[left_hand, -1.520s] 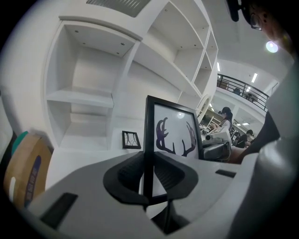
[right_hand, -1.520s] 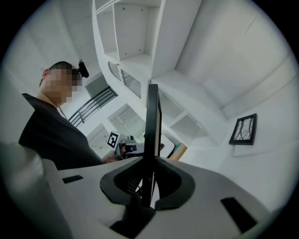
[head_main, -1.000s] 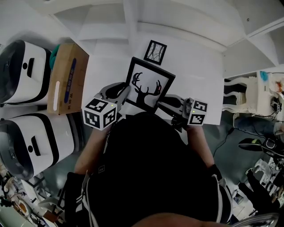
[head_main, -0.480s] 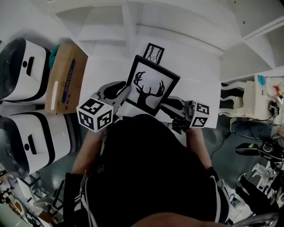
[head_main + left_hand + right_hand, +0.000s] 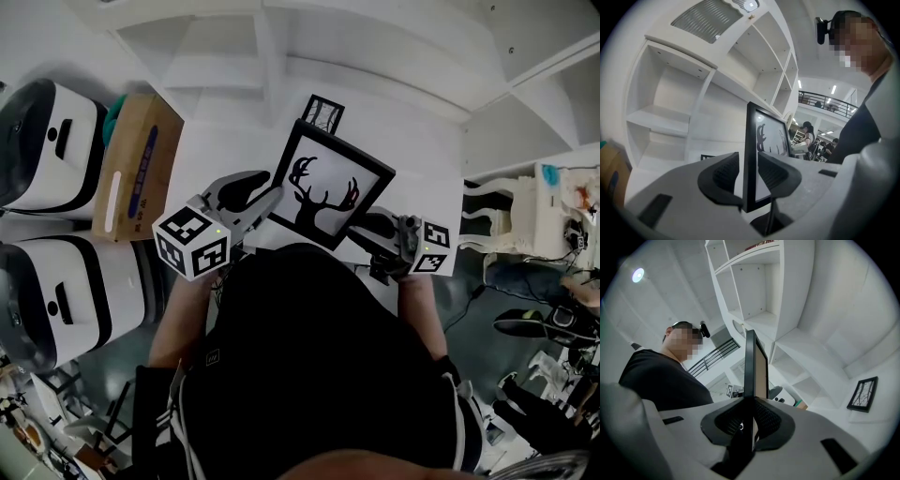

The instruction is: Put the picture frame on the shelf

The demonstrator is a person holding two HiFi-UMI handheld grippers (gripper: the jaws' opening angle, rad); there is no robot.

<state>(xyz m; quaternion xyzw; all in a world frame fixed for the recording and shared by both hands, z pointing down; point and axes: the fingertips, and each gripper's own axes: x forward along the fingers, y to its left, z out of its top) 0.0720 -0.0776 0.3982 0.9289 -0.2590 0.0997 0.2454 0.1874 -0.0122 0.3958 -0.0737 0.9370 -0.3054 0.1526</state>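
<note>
A black picture frame (image 5: 328, 187) with a stag's-head silhouette is held up over the white table, in front of the white shelf (image 5: 234, 47). My right gripper (image 5: 375, 230) is shut on its lower right edge; in the right gripper view the pads (image 5: 766, 420) pinch the thin frame edge (image 5: 751, 362). My left gripper (image 5: 261, 202) sits at the frame's lower left. Its jaws have just been opening, and in the left gripper view the frame (image 5: 771, 136) stands between the pads (image 5: 724, 176) with a gap on the left side.
A small black frame (image 5: 324, 112) with a branch drawing stands on the table near the shelf. A cardboard box (image 5: 131, 164) and two white-and-black appliances (image 5: 47, 141) (image 5: 66, 300) sit to the left. White furniture (image 5: 511, 197) stands to the right.
The frame has shifted up and to the right in the head view and tilted further. The left gripper's jaws have spread apart off the frame, and its marker cube has drifted left.
</note>
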